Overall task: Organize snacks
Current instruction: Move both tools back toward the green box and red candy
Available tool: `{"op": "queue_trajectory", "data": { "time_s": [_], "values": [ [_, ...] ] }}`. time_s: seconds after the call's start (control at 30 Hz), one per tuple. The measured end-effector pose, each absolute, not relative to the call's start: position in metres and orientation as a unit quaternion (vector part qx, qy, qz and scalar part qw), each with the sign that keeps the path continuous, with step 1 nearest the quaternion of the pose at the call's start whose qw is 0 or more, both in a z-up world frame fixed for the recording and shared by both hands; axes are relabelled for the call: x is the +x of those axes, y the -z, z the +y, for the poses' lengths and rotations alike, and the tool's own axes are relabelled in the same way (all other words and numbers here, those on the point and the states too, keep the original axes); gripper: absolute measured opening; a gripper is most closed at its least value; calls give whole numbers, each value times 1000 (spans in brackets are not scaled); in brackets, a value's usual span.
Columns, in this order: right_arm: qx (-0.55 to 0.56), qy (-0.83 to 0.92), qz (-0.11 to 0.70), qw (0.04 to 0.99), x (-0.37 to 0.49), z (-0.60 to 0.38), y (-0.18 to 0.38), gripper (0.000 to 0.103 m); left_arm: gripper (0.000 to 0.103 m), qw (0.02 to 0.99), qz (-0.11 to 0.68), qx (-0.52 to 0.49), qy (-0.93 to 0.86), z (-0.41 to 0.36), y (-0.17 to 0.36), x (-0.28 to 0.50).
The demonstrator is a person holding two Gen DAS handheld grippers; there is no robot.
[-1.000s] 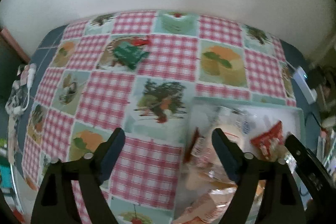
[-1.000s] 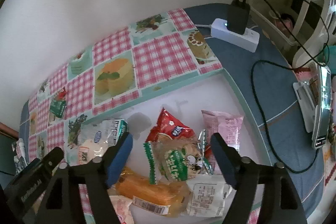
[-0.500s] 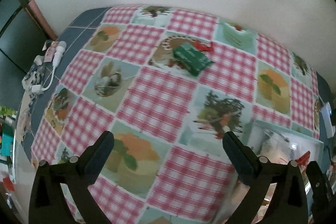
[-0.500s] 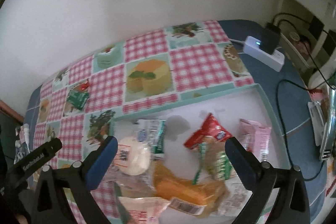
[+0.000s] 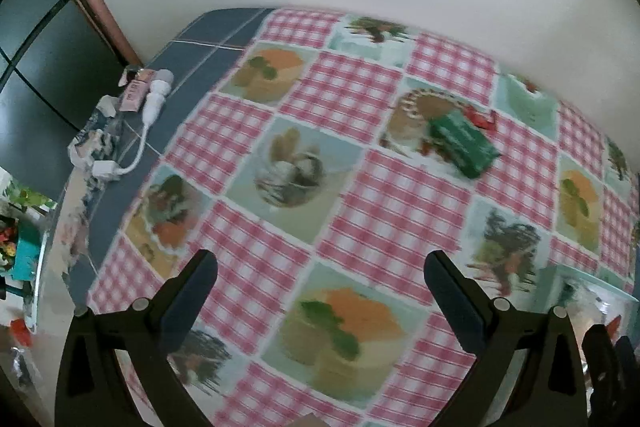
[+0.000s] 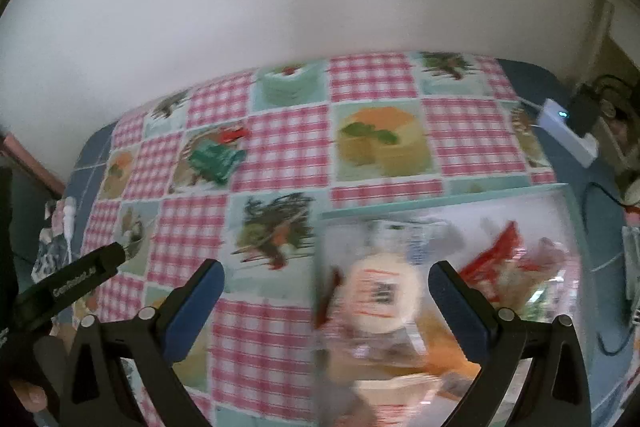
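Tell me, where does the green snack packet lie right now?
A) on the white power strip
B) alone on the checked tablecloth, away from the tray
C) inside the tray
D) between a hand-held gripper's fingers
B: the green packet lies alone on the tablecloth, well left of the tray.

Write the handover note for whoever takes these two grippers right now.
Left gripper: open, empty, above the checked tablecloth.
Right gripper: open, empty, over the left edge of the tray.
Snacks: most lie piled in the tray, among them a round white pack and a red packet; that view is blurred, so the rest are hard to tell apart. One green packet lies alone on the cloth, far from the tray.
Done: nothing is gripped; the tray already holds most snacks.
Left: probably fetch the green packet, likely with the left gripper, and bring it to the tray.
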State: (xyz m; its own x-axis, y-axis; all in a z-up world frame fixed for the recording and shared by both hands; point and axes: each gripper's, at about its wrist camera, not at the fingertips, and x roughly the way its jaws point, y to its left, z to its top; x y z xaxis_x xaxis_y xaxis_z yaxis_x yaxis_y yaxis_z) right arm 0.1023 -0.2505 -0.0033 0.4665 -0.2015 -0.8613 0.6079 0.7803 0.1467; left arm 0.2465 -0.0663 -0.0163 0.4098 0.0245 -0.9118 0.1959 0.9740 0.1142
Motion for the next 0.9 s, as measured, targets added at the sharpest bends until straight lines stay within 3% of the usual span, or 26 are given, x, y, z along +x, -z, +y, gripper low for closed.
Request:
{"op": "queue_trajectory", "data": {
  "time_s": [0.13, 0.57, 0.9],
  "values": [
    [215, 227, 461, 830, 119, -230, 11, 103, 103, 840, 524, 137, 42, -49, 17, 259],
    [221, 202, 472, 829, 163, -201, 47, 103, 103, 836, 532, 112, 69, -11, 34, 297],
    [234, 225, 435, 840, 186, -243, 30, 103, 103, 828, 525, 121, 151, -64, 62, 327]
  ]
}}
